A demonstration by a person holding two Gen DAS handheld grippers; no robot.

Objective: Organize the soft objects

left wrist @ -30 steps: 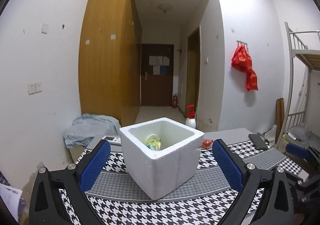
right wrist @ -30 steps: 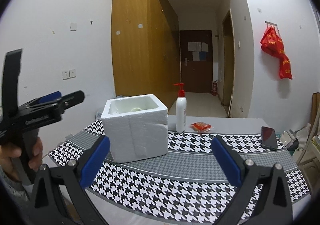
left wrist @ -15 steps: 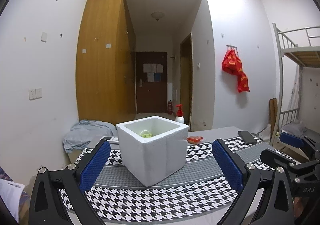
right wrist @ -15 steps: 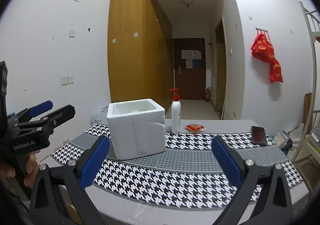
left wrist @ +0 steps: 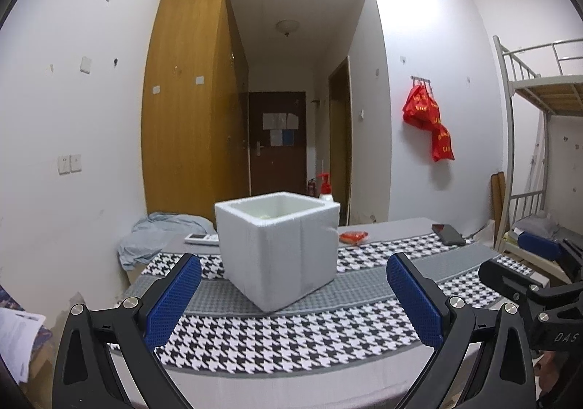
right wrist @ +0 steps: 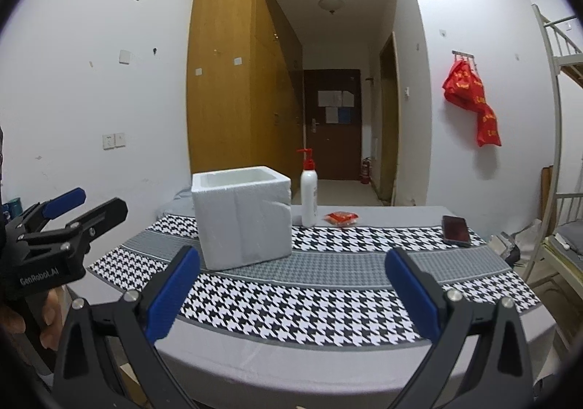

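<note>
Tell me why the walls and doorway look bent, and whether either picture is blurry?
Both views curve straight lines and have dark corners: that is the fisheye lens. Left wrist view: the foam box and patterned cloth look slightly smeared. Right wrist view: sharper, the box and bottle crisp.

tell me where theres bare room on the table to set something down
Free: the patterned cloth in front of the foam box, and the stretch between box and phone. Crowded: behind the box, where the pump bottle and red packet sit close together.
</note>
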